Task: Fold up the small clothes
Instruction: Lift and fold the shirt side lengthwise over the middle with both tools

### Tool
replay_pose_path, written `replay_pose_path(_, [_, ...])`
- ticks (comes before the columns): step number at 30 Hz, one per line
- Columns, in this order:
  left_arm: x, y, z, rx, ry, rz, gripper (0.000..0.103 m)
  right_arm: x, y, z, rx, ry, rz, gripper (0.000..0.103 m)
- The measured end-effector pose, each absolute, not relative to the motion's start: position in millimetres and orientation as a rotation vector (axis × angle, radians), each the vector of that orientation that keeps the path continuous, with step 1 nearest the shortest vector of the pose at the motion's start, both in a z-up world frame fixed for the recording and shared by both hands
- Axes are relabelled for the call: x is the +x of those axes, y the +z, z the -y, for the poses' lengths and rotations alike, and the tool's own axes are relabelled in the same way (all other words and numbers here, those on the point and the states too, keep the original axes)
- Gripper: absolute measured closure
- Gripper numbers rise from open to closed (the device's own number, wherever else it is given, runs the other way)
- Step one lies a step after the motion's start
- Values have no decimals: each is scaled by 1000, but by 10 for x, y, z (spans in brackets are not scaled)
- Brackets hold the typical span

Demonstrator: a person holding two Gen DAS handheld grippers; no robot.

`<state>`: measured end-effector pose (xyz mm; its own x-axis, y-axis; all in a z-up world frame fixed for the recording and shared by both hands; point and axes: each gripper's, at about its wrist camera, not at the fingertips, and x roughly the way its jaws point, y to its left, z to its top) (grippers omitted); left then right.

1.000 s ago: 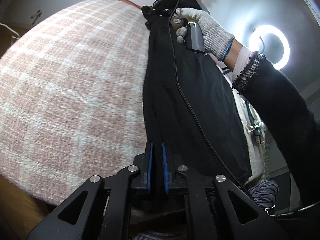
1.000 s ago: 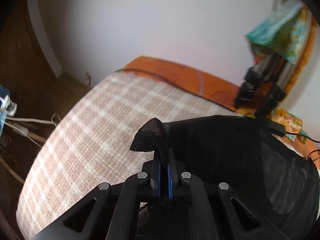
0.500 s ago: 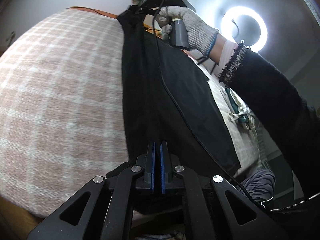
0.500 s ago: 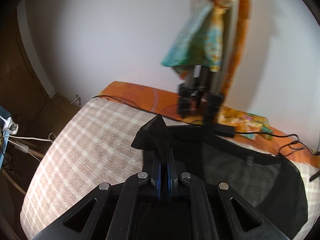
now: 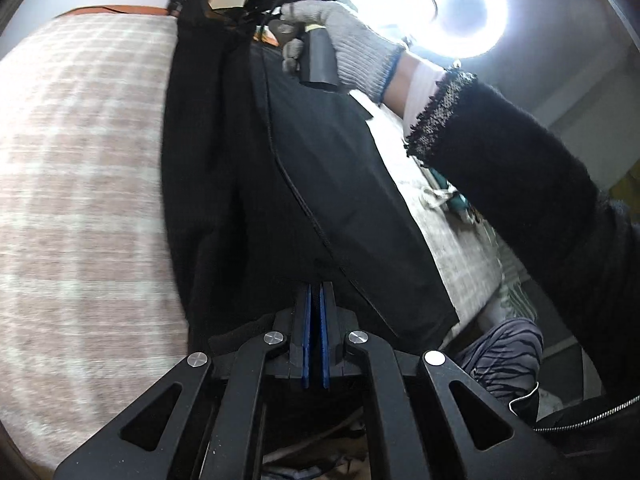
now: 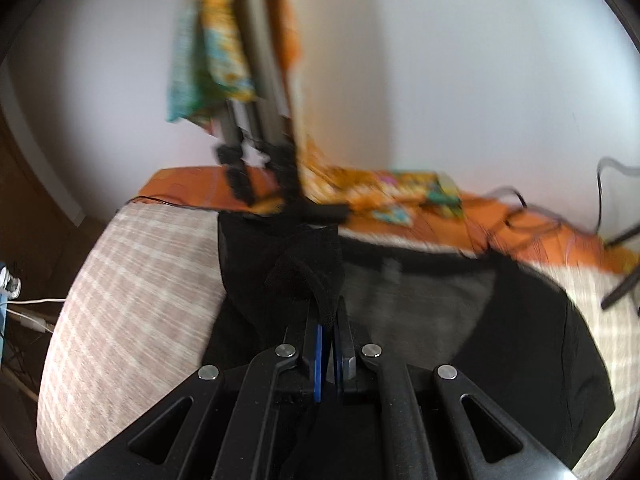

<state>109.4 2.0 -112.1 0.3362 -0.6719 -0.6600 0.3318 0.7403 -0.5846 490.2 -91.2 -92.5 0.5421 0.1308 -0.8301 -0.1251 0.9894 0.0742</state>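
Note:
A black garment (image 5: 256, 184) hangs stretched between both grippers above the pink checked bed cover (image 5: 80, 168). My left gripper (image 5: 315, 292) is shut on its near edge, blue pads pressed together on the cloth. At the far end of the left wrist view a gloved hand (image 5: 344, 40) holds the other gripper at the garment's top corner. In the right wrist view my right gripper (image 6: 329, 308) is shut on a bunched black corner (image 6: 304, 276), and the rest of the garment (image 6: 500, 340) spreads to the right over the bed cover (image 6: 132, 304).
A lit ring light (image 5: 464, 12) glares at the upper right. A tripod (image 6: 260, 128) with colourful cloth stands on the orange sheet (image 6: 400, 216) at the bed's far edge. A striped grey cloth (image 5: 500, 352) lies off the bed's near right. Cables (image 6: 32, 312) run on the floor at left.
Both grippers have swung sideways over the bed with the garment still stretched between them. In the right wrist view the tripod moved from right to left of centre.

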Motion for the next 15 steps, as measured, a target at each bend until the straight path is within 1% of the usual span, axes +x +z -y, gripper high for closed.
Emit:
replay_pose_path(9, [1103,-1252,90,-341,-673,-1081,101,4917,-1179,1370,127,103,-1053,101])
replay_pose_path(15, [1057,-1237,121,-327,-677,-1071,101,4927,-1229,1368,93,138,-1082,100])
